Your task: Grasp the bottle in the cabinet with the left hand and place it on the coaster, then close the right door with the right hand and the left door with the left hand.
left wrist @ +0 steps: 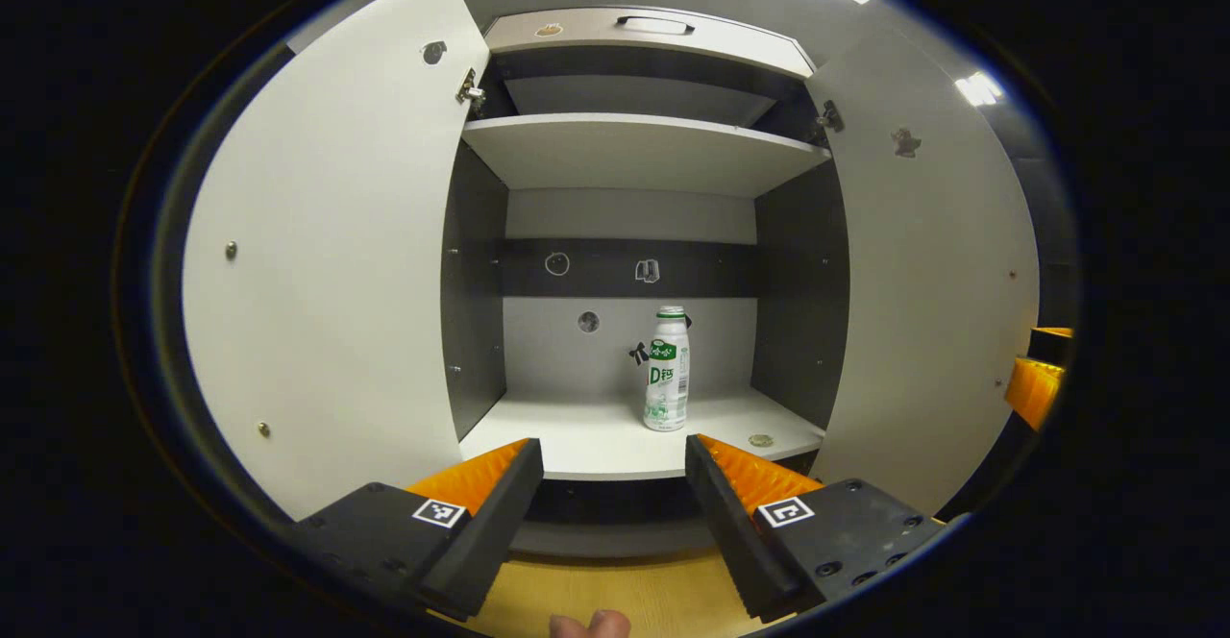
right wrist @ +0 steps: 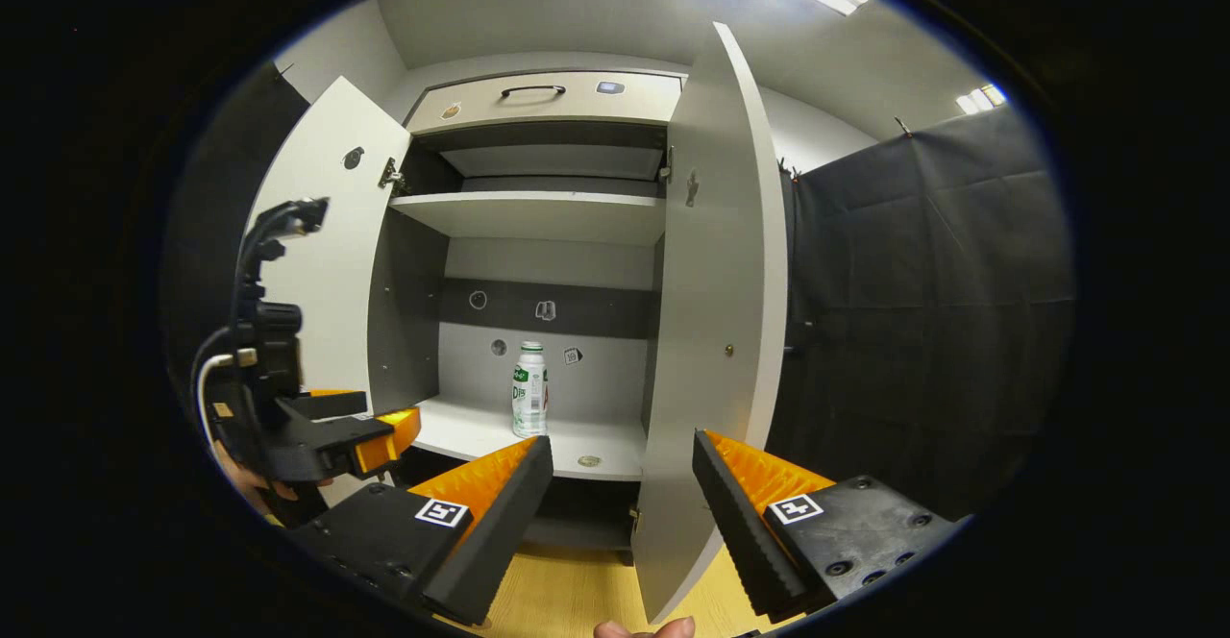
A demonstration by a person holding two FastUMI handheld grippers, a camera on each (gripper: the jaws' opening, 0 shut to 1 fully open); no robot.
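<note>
A white bottle with a green label and pale cap stands upright on the cabinet's lower shelf, right of centre and toward the back. My left gripper is open in front of the shelf edge, short of the bottle, with nothing between its fingers. The left door and the right door are both swung wide open. In the right gripper view the bottle is farther off. My right gripper is open and empty, facing the right door's near edge. The left gripper is at the left.
A small round disc lies on the shelf's front right corner. An empty upper shelf and a drawer with a handle sit above. A wooden surface lies below. Black cloth hangs right of the cabinet. The right gripper's fingers peek past the right door.
</note>
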